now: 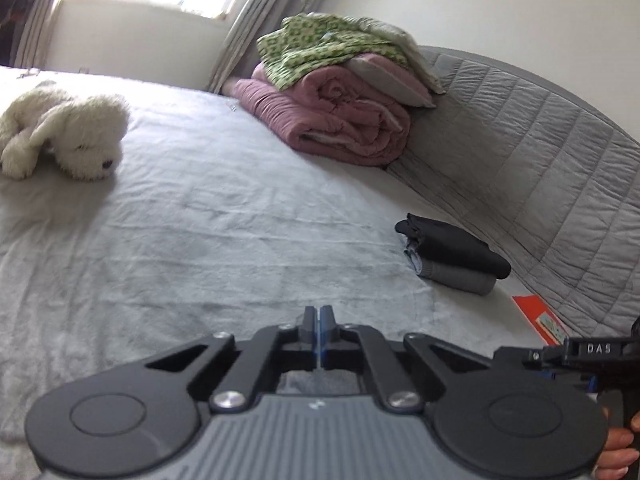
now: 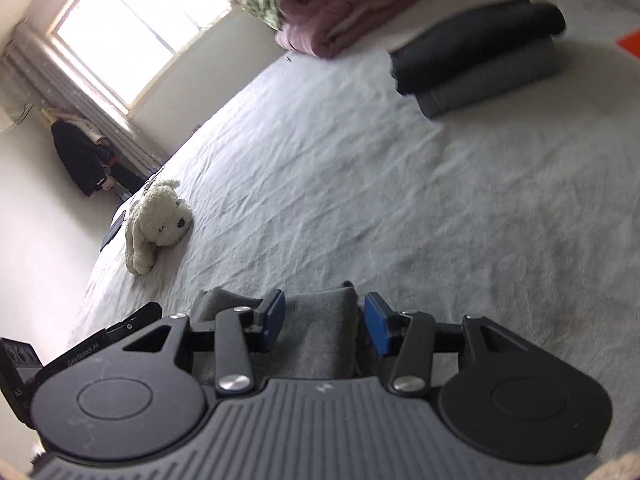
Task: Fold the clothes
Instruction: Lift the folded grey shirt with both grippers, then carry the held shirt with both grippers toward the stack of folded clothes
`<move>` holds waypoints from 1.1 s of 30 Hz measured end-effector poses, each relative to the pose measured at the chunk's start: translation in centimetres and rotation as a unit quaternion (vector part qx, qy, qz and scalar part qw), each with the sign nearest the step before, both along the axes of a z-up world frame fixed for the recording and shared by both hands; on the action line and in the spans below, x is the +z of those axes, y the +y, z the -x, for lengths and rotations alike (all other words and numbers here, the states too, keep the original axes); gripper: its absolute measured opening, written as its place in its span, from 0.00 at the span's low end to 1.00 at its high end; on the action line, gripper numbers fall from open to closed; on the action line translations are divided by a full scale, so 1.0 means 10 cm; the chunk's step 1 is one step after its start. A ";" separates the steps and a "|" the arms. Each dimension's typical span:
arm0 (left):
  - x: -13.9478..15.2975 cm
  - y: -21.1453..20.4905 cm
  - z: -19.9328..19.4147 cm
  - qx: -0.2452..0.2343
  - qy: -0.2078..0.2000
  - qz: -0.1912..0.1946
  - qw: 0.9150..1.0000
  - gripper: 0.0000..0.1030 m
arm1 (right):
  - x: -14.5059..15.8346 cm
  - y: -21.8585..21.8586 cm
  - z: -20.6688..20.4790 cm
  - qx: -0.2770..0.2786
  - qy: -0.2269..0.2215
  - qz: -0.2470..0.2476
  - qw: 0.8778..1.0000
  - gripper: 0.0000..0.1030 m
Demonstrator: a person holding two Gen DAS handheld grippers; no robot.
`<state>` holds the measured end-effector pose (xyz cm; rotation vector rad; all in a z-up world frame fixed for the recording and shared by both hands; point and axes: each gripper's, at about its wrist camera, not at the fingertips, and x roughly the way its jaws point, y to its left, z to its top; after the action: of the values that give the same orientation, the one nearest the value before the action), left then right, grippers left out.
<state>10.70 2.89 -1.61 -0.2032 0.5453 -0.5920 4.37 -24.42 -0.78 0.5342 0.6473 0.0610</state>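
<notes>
Grey garment [image 2: 320, 332] mostly hidden under right claw [image 2: 325, 322]; orange item [image 1: 540, 320] cut off.

A bed [image 1: 200, 220] was covered by a pale wrinkled sheet and backed by a grey quilted headboard [image 1: 540, 152]. Daylight was admitted through a window [image 2: 136, 36] framed by grey curtains [image 1: 248, 28]; the walls [image 1: 480, 8] were painted white.

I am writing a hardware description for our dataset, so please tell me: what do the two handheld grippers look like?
Both are alike: the left gripper and the right gripper each have a grey ribbed body, two round black discs, black linkage arms with silver screws, and blue pads on the fingers. White letters "DAS" mark a black part at the left view's right edge.
</notes>
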 end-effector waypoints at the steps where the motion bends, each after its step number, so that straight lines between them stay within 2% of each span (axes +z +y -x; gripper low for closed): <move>1: -0.05 -0.05 0.04 -0.004 -0.015 -0.014 1.000 0.00 | 0.01 0.12 0.05 0.003 -0.022 0.035 0.999 0.48; 4: -0.21 -0.22 0.13 -0.014 -0.048 -0.071 0.996 0.00 | -0.15 0.51 0.02 -0.008 -0.054 0.158 0.986 0.44; 7: -0.37 -0.39 0.21 -0.023 -0.080 -0.128 0.988 0.00 | -0.39 0.79 -0.06 -0.032 -0.058 0.273 0.960 0.34; 9: -0.46 -0.44 0.20 -0.021 -0.093 -0.158 0.983 0.00 | -0.57 0.81 -0.10 -0.043 -0.044 0.312 0.948 0.32; 13: -0.59 -0.49 0.14 -0.016 -0.093 -0.176 0.980 0.00 | -0.77 0.86 -0.09 -0.034 -0.037 0.382 0.923 0.31; 14: -0.59 -0.48 0.13 -0.015 -0.088 -0.176 0.980 0.00 | -0.79 0.86 -0.09 -0.034 -0.037 0.386 0.921 0.31; 18: -0.50 -0.43 0.07 -0.013 -0.059 -0.166 0.984 0.00 | -0.81 0.81 -0.07 -0.036 -0.039 0.387 0.921 0.31; 20: -0.45 -0.40 0.04 -0.012 -0.044 -0.161 0.986 0.00 | -0.77 0.80 -0.05 -0.035 -0.039 0.379 0.924 0.31; 23: -0.38 -0.36 0.00 -0.011 -0.022 -0.154 0.988 0.03 | -0.66 0.70 -0.01 -0.029 -0.038 0.338 0.940 0.36; 26: -0.31 -0.32 -0.05 -0.010 0.000 -0.146 0.989 0.08 | -0.51 0.57 0.03 -0.021 -0.028 0.295 0.955 0.50; 27: -0.29 -0.31 -0.06 -0.009 0.008 -0.144 0.990 0.16 | -0.47 0.52 0.04 -0.021 -0.022 0.278 0.960 0.55; 28: -0.27 -0.30 -0.08 -0.009 0.015 -0.141 0.990 0.30 | -0.43 0.46 0.05 -0.022 -0.017 0.261 0.965 0.56; 29: -0.25 -0.28 -0.09 -0.008 0.022 -0.138 0.990 0.36 | -0.40 0.41 0.05 -0.021 -0.010 0.242 0.970 0.56; 33: -0.32 -0.21 -0.28 -0.018 0.104 -0.096 0.990 0.49 | -0.35 0.19 0.05 -0.020 0.035 0.142 0.989 0.57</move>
<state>13.49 0.83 -4.80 -0.0723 0.8049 -0.5523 3.85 -22.56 -4.33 0.2754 0.7003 -0.0873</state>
